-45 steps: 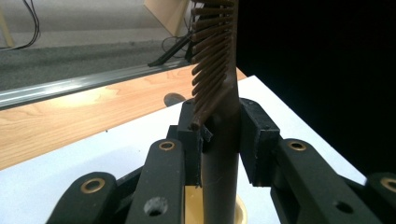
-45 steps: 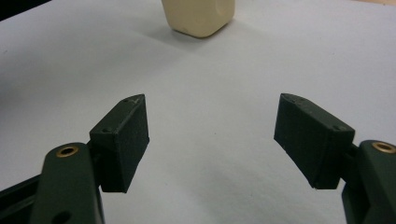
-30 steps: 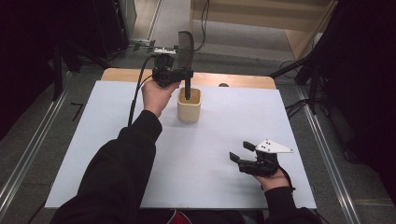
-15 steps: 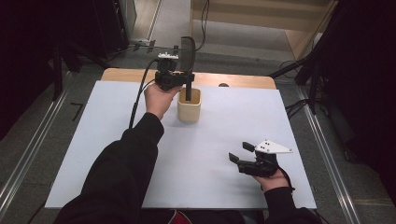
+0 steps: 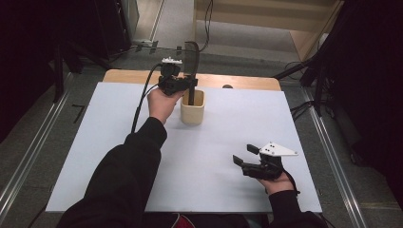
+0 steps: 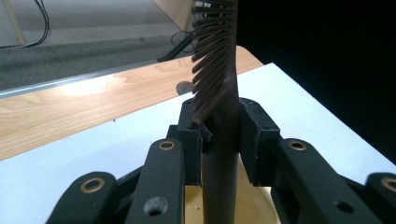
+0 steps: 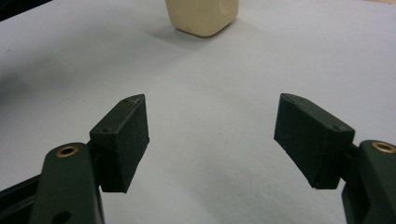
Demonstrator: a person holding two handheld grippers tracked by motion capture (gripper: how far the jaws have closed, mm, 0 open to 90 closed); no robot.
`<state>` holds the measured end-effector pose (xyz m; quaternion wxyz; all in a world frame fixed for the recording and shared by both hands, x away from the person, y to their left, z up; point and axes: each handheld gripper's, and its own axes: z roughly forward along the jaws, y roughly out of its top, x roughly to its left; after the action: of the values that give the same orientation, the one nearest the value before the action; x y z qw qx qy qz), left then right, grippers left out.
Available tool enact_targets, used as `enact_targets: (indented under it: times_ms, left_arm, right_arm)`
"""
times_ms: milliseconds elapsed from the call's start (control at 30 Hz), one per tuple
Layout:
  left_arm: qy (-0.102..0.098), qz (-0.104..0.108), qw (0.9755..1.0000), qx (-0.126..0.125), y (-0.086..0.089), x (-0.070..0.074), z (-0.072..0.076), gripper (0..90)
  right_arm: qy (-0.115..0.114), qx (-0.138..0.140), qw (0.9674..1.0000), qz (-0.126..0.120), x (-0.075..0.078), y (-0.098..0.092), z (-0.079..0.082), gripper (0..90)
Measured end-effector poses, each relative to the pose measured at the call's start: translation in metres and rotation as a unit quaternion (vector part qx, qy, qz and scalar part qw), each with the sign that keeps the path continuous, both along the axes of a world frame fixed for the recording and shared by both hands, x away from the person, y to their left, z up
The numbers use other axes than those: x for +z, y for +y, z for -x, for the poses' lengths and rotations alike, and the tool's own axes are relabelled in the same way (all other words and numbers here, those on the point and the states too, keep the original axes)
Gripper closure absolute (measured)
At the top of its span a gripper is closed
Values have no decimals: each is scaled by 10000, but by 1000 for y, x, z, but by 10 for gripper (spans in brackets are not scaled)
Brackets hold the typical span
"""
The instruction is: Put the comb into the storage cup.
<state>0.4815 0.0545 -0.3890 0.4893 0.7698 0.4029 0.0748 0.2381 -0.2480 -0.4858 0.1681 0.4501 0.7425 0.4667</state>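
Raised slightly since the earlier frames: left tool [image 5: 189, 84] with the dark comb [image 5: 192, 61], comb handle now reaching less deep into the cream cup [image 5: 192, 113]. Unmoved: right tool [image 5: 243, 156], at the same place near the desk's near right corner.

Left tool: closed on the comb. Clamped in the left gripper view [image 6: 219, 135] at the junction of teeth and handle, one pad on each side of the comb [image 6: 219, 70]. Comb held upright, teeth at the top, handle pointing down into the mouth of the cup [image 6: 252, 210]. Contact between handle tip and cup bottom: cannot tell. Left hand [image 5: 163, 103] positioned just beside the cup, on its left side in the high view.

Cup: standing upright on the white desk [image 5: 95, 142], near the middle of the far edge, seen also at the top of the right gripper view [image 7: 203, 16].

Right tool: open, jaws spread wide in the right gripper view [image 7: 212, 135], holding nothing, bare desk surface [image 7: 210, 93] visible between them. Held low over the desk, aimed toward the cup, well apart from it. Grey three-cornered plate [image 5: 278, 149] on top.
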Motion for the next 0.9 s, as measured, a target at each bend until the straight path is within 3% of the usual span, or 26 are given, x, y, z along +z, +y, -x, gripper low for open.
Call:
enact_targets:
  times_ms: [900]
  left_arm:
    - [-51, 43, 9999, -93, 0, -21, 6, 724]
  right_arm:
    - [-3, -3, 10000, 2, -1, 0, -1, 243]
